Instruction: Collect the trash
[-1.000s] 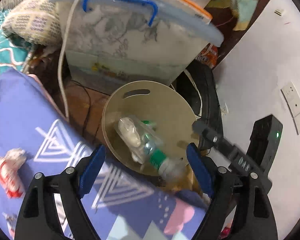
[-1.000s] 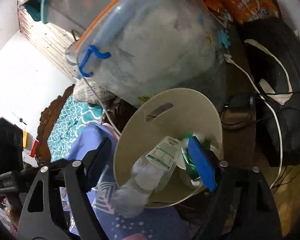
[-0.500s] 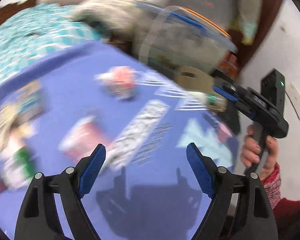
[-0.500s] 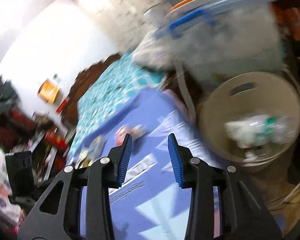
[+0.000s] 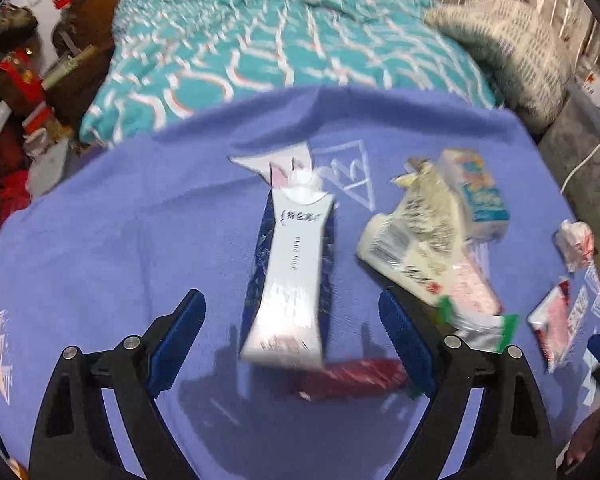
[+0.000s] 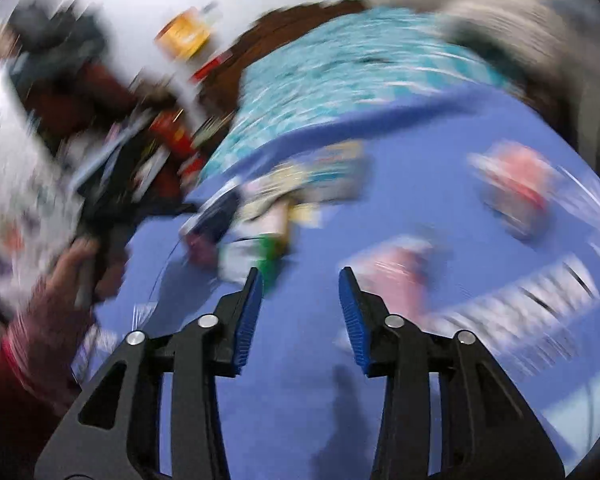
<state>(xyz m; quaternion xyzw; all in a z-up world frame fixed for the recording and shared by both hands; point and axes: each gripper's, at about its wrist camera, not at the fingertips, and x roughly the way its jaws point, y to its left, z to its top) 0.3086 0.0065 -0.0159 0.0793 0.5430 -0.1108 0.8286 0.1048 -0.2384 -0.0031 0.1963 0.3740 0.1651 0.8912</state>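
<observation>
In the left wrist view my left gripper [image 5: 292, 326] is open and empty, low over a blue-violet cloth [image 5: 120, 240]. A flattened white milk carton [image 5: 294, 272] lies between its fingers. To the right lie a crumpled cream wrapper [image 5: 416, 236], a small colourful carton [image 5: 476, 192], a dark red wrapper [image 5: 352, 376] and a crumpled red-white paper [image 5: 576, 240]. The right wrist view is blurred; my right gripper [image 6: 300, 284] is open and empty above the cloth, with a pink wrapper [image 6: 400, 272] and a pile of trash [image 6: 268, 208] ahead.
A teal patterned bedspread [image 5: 260, 40] lies beyond the cloth, with a knitted pillow [image 5: 512, 48] at the far right. Cluttered shelves [image 5: 16, 80] stand at the left. The person's hand [image 6: 84, 264] holding the left gripper shows in the right wrist view.
Both grippers have swung away from the beige bin with the bottles to over the cloth with the trash. The right gripper's jaws have narrowed and stand a little apart.
</observation>
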